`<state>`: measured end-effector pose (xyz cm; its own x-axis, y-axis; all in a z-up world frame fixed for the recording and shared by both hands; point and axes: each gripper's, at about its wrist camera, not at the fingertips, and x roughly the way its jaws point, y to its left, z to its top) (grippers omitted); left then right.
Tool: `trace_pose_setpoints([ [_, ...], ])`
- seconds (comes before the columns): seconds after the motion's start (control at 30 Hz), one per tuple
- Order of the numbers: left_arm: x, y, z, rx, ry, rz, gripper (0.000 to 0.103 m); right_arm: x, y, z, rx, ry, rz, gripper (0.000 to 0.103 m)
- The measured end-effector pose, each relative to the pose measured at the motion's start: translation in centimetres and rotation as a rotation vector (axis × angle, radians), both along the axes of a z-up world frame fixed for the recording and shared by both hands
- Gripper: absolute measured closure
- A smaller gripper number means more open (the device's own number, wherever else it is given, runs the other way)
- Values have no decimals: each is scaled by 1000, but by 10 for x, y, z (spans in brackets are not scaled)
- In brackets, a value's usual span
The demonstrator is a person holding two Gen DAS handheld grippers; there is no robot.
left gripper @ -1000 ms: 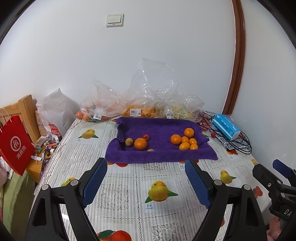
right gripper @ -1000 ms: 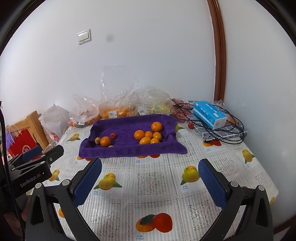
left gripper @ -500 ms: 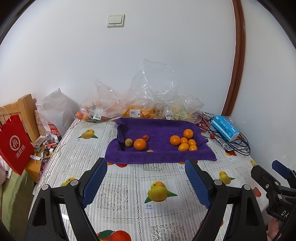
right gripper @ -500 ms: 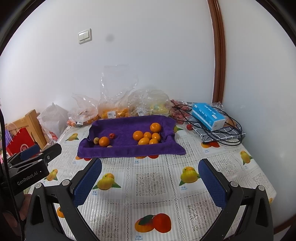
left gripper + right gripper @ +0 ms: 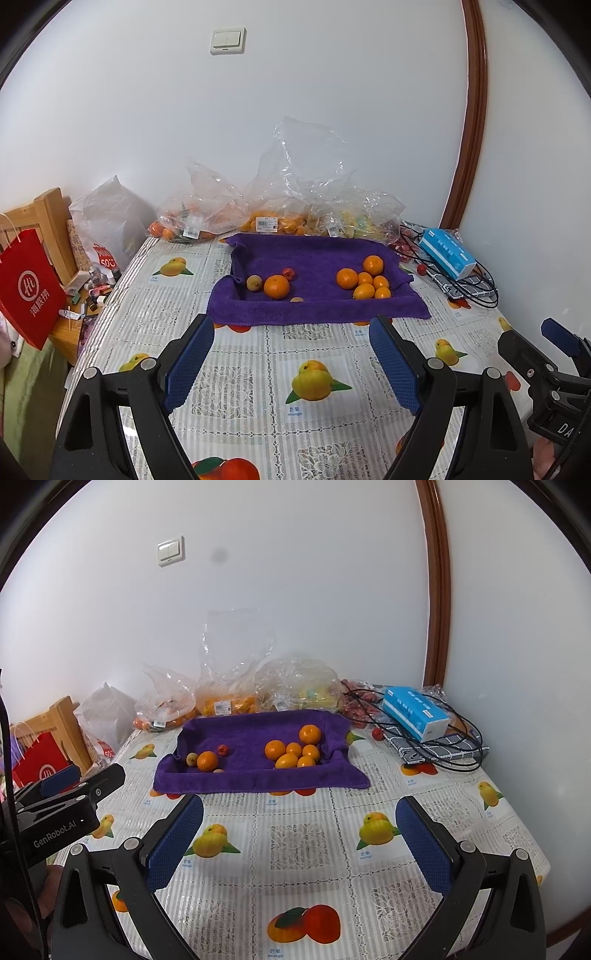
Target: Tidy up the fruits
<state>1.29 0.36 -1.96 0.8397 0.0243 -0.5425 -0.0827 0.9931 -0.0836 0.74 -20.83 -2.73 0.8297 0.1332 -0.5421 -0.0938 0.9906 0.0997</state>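
Observation:
A purple towel (image 5: pixel 314 310) (image 5: pixel 258 779) lies on the table. On its right is a cluster of several oranges (image 5: pixel 364 280) (image 5: pixel 293 751). On its left lie one orange (image 5: pixel 276 287) (image 5: pixel 207 760), a small yellowish fruit (image 5: pixel 254 282) (image 5: pixel 191 758), a small red fruit (image 5: pixel 289 273) (image 5: pixel 222 749) and a tiny pale fruit (image 5: pixel 296 299). My left gripper (image 5: pixel 291 362) is open and empty, held above the table short of the towel. My right gripper (image 5: pixel 299 838) is open and empty, also short of the towel.
Clear bags of fruit (image 5: pixel 273 210) (image 5: pixel 236 698) line the wall behind the towel. A blue tissue box (image 5: pixel 447 253) (image 5: pixel 415 712) lies on cables and a checked cloth at right. A red paper bag (image 5: pixel 27 284), a white bag (image 5: pixel 107 221) and a wooden chair stand left of the table.
Both grippers have drawn back slightly and risen; the towel and fruit look a little smaller and farther. Both stay open. No fruit has moved.

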Motion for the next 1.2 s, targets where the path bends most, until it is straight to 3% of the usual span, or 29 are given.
trace_pose_setpoints([
  [1.2, -1, 0, -1, -1, 1, -3, 18, -2, 0, 2, -1, -6, 5, 0],
])
